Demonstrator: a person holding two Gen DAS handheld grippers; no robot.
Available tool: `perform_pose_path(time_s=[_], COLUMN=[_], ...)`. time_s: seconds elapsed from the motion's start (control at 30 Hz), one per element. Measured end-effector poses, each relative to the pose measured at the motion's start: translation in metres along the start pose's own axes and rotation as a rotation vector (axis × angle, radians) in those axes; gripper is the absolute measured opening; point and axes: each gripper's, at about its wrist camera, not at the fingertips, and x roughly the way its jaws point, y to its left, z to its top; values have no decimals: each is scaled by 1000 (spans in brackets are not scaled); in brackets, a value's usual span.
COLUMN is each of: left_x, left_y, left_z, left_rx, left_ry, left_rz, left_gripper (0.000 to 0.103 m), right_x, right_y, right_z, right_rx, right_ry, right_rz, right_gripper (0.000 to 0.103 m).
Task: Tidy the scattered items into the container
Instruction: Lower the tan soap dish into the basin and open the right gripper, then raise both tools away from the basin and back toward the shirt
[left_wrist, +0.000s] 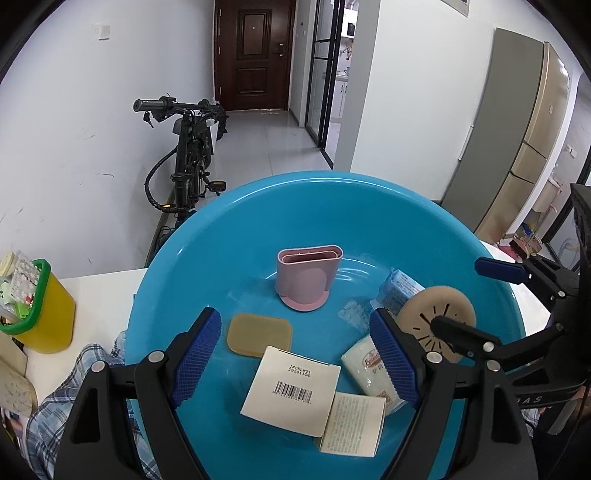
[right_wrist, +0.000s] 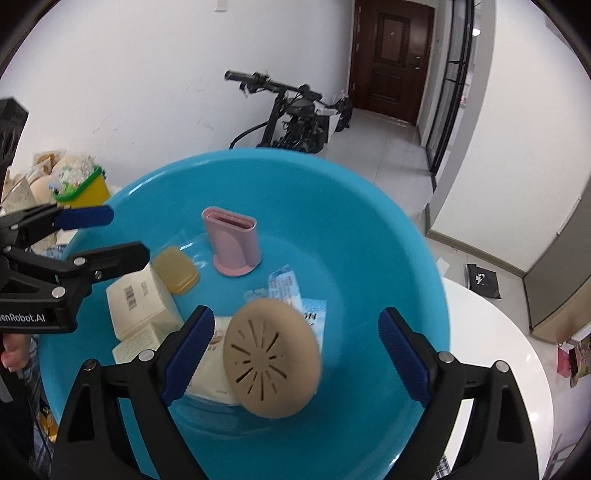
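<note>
A big blue basin (left_wrist: 177, 258) (right_wrist: 369, 206) holds a pink upright holder (left_wrist: 308, 278) (right_wrist: 232, 242), a tan soap-like block (left_wrist: 259, 334) (right_wrist: 175, 275), a white barcode box (left_wrist: 291, 391) (right_wrist: 138, 299), a smaller leaflet box (left_wrist: 352, 428), white and blue packets (left_wrist: 369, 369) (right_wrist: 295, 291) and a beige slotted disc (left_wrist: 436, 314) (right_wrist: 271, 356). My left gripper (left_wrist: 295, 358) is open over the basin. My right gripper (right_wrist: 297, 352) is open, with the disc loose between its fingers.
A yellow bin with a green rim (left_wrist: 40, 306) (right_wrist: 83, 190) stands on the white table (right_wrist: 498, 350) left of the basin. Plaid cloth (left_wrist: 85, 373) lies by the basin's left edge. A bicycle (left_wrist: 188, 155) leans on the far wall.
</note>
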Motion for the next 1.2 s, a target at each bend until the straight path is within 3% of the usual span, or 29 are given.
perform_pose_path(time_s=[0.23,0.47,0.6,0.73,1.2], left_x=[-11,-49,-64,-75,-102], left_y=[2,-2,-3,-2,-2], left_z=[2,2,3,2,2], left_rx=[-18,-7,-14,-32,-39], left_ry=[-69,-282,-364,-436,-519], left_rz=[23,73,85,103,142], left_gripper=[85,85,92,103,103], right_x=[-23,-58,-79,-96,-119], right_y=[-12,-25,-25,-17,-12], right_z=[7,10,9,8,14], right_rx=[69,156,172,163,143], right_ry=[-120,-298,-414,-512,-572], right_rz=[-47,-84,-114,-179,-208], right_gripper=[90,92,103,103,103])
